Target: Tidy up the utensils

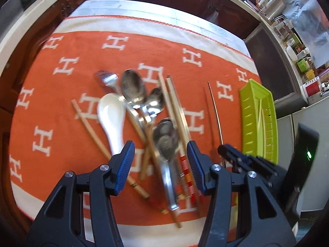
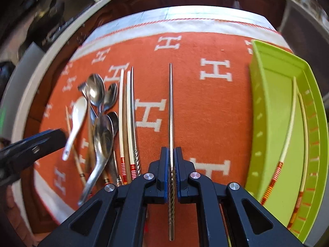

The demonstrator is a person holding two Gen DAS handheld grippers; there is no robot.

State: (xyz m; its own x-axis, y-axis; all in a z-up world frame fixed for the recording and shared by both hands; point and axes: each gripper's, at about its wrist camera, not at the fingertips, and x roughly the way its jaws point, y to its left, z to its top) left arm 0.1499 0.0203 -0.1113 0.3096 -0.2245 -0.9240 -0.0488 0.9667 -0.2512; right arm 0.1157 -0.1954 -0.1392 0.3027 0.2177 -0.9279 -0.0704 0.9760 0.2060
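The right tongs [image 2: 170,160] are pinched tight on a metal chopstick [image 2: 170,107], gripping its twisted handle end — the shaft runs straight up the middle of the right wrist frame, in line with the fingers, its tip over the orange cloth [image 2: 205,107] on the counter. The green tray [image 2: 273,111] lies at the right edge of that frame, its long axis roughly parallel to the chopstick, so I judge the coming move a sideways carry to the right. Two pale chopsticks [image 2: 287,135] already lie in it. The left tongs [image 1: 160,164] stand half open and empty over the heap of spoons [image 1: 164,140]. Only the left view shows the metal chopstick's mate [image 1: 214,111] clear of the pile — and the right tongs from outside.
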